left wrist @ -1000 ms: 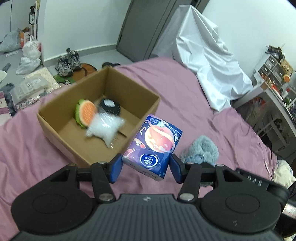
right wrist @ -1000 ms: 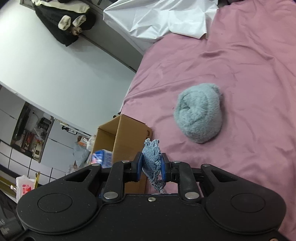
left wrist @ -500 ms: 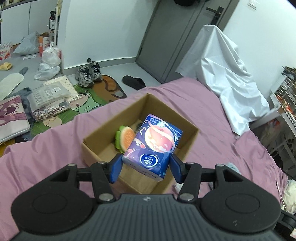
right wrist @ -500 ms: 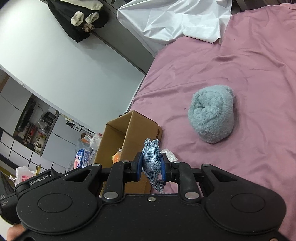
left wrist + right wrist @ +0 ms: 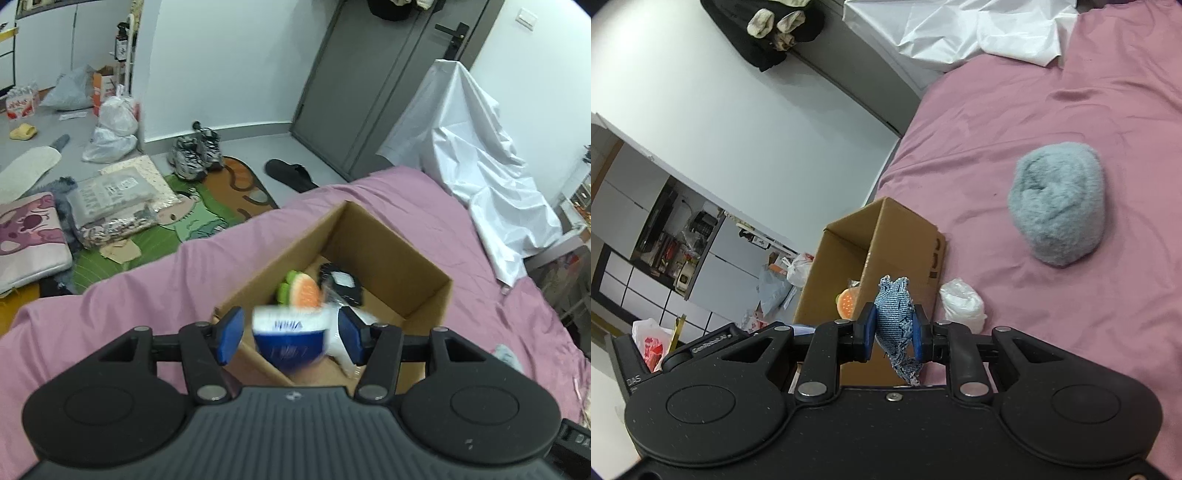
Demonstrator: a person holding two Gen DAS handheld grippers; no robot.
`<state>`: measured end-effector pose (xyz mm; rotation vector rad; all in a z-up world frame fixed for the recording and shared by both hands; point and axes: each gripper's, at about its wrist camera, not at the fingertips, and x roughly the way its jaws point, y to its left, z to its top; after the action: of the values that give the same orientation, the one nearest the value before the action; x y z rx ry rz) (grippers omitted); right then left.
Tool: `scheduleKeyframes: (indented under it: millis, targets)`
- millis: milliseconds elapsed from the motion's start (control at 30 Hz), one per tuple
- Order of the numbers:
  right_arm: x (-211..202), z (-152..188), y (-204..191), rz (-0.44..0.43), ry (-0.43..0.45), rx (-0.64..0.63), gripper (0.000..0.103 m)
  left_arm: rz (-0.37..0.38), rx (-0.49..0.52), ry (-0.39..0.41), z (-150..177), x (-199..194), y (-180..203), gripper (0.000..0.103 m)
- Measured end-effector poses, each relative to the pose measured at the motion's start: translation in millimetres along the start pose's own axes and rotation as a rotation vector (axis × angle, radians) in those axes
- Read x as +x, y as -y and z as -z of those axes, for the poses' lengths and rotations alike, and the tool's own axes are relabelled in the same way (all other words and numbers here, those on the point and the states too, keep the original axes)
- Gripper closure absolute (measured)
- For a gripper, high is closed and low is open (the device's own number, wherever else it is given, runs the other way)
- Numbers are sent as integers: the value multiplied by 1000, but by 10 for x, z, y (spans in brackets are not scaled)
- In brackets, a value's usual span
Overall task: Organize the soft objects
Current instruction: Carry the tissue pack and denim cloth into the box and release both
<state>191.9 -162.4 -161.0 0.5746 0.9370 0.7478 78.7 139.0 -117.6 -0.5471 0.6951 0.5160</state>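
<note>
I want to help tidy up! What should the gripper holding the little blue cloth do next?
Probably swing left, over the cardboard box. The right gripper is shut on the denim scrap, which hangs outside the box's wall, not above its opening, where a burger toy already lies.

Even, cool indoor light is filling both views, and no lamp or window is showing. Shadows are staying soft; the deepest is lying inside the cardboard box (image 5: pixel 373 258). In the left wrist view the tissue pack (image 5: pixel 291 338) is smearing with motion blur, its print unreadable, while the floor at 10 o'clock is staying fairly sharp. Fisheye distortion is bending the door (image 5: pixel 373 85) at 1 o'clock and the walls, and dark corners are vignetting both views. The white sheet (image 5: pixel 979 29) at 12 o'clock is looking bright, nearly washed out.
</note>
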Motion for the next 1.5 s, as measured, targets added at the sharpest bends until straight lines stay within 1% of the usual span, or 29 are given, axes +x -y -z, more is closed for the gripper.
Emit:
scheduleKeyframes:
  millis: [333,433,533,667,800,867,900,967,1067,1133,1200,1233,1333,1400,1500]
  targets:
    - [172,-77,-266,-52,7,-49,83,-8,-24,-19,-7,84,-113,44]
    - [246,-67,-356,-73,0,-57,83,-10,-30,-27,-19,90,-124,41]
    - [348,-62,-463,-98,-5,-60,83,-17,-32,-30,-18,86,-147,35]
    - [479,-33,-582,-93,-8,-71,83,-32,-32,-25,-28,57,-173,33]
    - [548,-13,-609,-96,-20,-59,81,-55,-33,-22,-62,40,-223,29]
    - [553,8,-613,-96,-32,-64,76,-56,-30,-26,-69,27,-240,29]
    - [561,16,-609,-94,-41,-57,62,-56,-24,-27,-68,20,-242,29]
    - [532,21,-581,-85,-33,-40,47,-58,-15,-31,-61,8,-237,28]
    - [452,7,-559,-83,-23,-46,46,-62,-10,-38,-53,-4,-210,28]
    - [396,-19,-551,-79,-15,-42,43,-64,-5,-41,-47,-14,-167,26]
    - [328,-53,-564,-64,-4,-50,34,-65,7,-43,-36,-33,-107,21]
    - [278,-76,-573,-57,4,-60,33,-64,16,-41,-23,-43,-79,21]
    - [215,-120,-605,-29,15,-83,25,-61,51,-44,0,-60,28,20]
    - [143,-152,-595,4,21,-95,15,-66,70,-48,6,-68,94,20]
    - [64,-197,-573,34,14,-112,13,-73,92,-47,-2,-88,181,19]
